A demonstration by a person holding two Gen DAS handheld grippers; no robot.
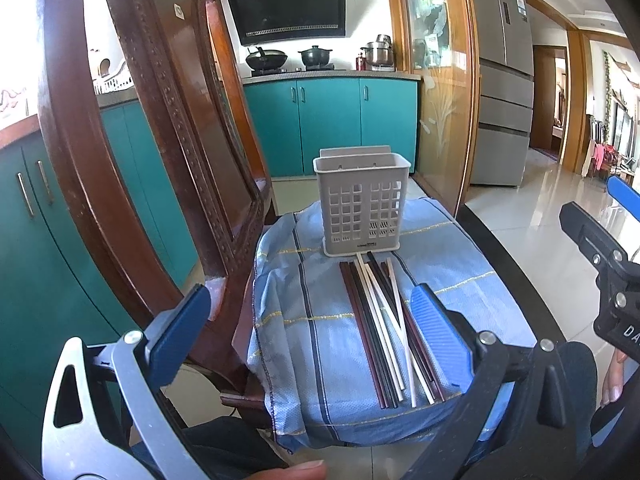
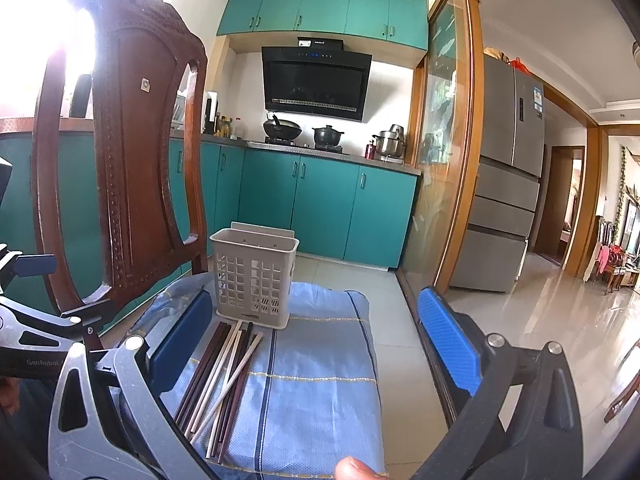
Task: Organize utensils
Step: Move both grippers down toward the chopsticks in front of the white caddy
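A grey slotted utensil basket (image 1: 362, 204) stands upright at the far end of a blue checked cloth (image 1: 312, 312) on a chair seat. Several chopsticks (image 1: 384, 324), dark brown and white, lie in a loose bundle on the cloth just in front of the basket. My left gripper (image 1: 308, 332) is open and empty, held above the near part of the bundle. In the right wrist view the basket (image 2: 254, 278) and chopsticks (image 2: 224, 380) sit left of centre. My right gripper (image 2: 316, 356) is open and empty, with its left finger (image 2: 180, 344) beside the bundle.
The wooden chair back (image 1: 160, 128) rises at the left of the cloth. Teal kitchen cabinets (image 1: 328, 120) and a stove with pots stand behind. A glass sliding door (image 1: 440, 92) and a fridge (image 1: 504, 80) are at the right, over tiled floor.
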